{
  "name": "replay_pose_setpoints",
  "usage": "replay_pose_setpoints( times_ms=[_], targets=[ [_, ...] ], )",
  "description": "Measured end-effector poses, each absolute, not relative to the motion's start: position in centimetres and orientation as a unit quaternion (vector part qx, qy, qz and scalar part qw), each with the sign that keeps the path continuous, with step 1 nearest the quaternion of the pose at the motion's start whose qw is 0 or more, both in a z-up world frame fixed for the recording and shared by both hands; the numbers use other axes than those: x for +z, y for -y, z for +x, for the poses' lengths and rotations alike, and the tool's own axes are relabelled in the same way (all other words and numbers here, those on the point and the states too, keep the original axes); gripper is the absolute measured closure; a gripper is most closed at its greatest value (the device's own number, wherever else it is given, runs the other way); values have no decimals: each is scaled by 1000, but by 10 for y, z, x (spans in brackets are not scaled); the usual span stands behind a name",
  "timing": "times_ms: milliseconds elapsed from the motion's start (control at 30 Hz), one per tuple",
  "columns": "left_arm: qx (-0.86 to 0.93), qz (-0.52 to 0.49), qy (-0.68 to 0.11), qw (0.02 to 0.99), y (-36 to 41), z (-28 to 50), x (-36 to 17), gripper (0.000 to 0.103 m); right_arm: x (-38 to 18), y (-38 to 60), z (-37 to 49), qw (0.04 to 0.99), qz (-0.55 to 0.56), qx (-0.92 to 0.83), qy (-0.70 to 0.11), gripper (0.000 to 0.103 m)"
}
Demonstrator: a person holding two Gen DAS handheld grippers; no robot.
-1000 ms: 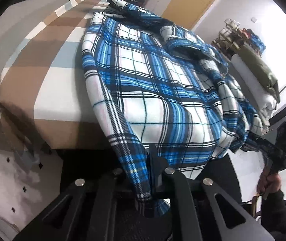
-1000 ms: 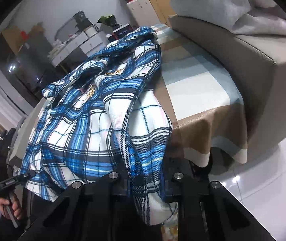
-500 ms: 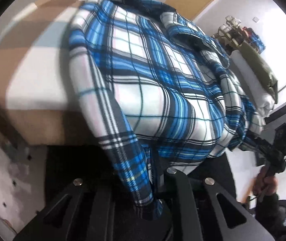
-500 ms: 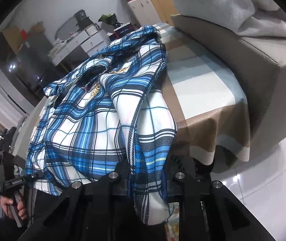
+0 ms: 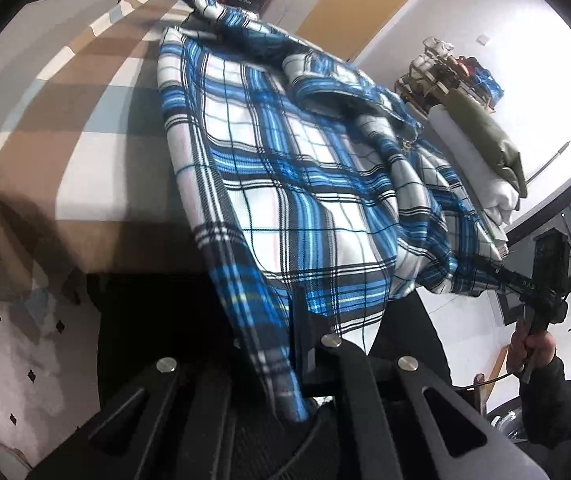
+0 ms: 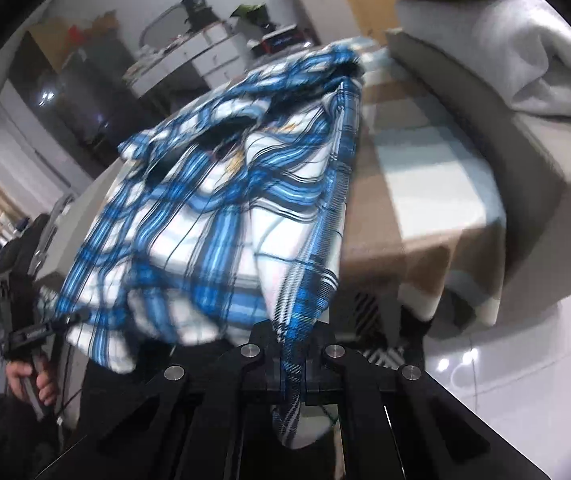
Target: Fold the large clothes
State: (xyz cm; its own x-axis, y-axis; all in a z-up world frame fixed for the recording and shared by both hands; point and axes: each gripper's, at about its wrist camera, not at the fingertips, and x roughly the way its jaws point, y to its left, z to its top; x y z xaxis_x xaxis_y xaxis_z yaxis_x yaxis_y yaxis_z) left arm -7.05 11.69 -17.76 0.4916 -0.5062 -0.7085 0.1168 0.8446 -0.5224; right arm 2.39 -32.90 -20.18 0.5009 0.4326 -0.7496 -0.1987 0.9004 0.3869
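- The plaid shirt [image 5: 285, 184] lay spread over a counter with a brown, white and pale blue checked cloth [image 5: 85, 128], and its near hem hung over the front edge toward the person.
- The left gripper [image 5: 285, 360] had its fingers pressed together on the hem at one lower corner; the fabric ran down between them and out below.
- The right gripper [image 6: 291, 364] had just been closing, and its fingers pinched the other lower corner, with a strip of hem hanging under them.
- In the left wrist view the right gripper showed far at the right, with the person's hand [image 5: 533, 350] on its handle, and the cloth was drawn toward it.
- The shirt seemed light and very soft: it sagged and wrinkled between the two holds and had no stiffness of its own.
- It looked like woven cotton, not slippery, so I judged that a firm pinch on the doubled hem would keep it.
- The good places to take hold were the hem corners, as here, or the shoulder seams; a hold in the middle of a panel would only gather it.
- The collar end [image 6: 325, 64] lay bunched at the far side, probably with a sleeve under it, but the right wrist view was blurred there.
- A stack of folded clothes [image 5: 481, 160] stood beside the shirt.
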Motion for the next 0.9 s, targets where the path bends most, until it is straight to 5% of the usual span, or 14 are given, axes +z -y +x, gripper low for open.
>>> replay_pose_setpoints(
  times_ms=[333, 633, 767, 900],
  targets=[
    [-249, -234, -433, 834, -132, -32, -101, 103, -140, 333, 42, 858, 197, 237, -410, 99],
    [-181, -257, -495, 810, -179, 167, -57, 103, -81, 304, 228, 874, 191, 151, -420, 94],
    [-129, -274, -570, 764, -202, 219, -96, 103, -107, 285, 300, 855, 143, 87, -491, 70],
    [-124, -252, -586, 760, -215, 220, -100, 102, -114, 275, 324, 852, 96, 80, -508, 67]
  ],
)
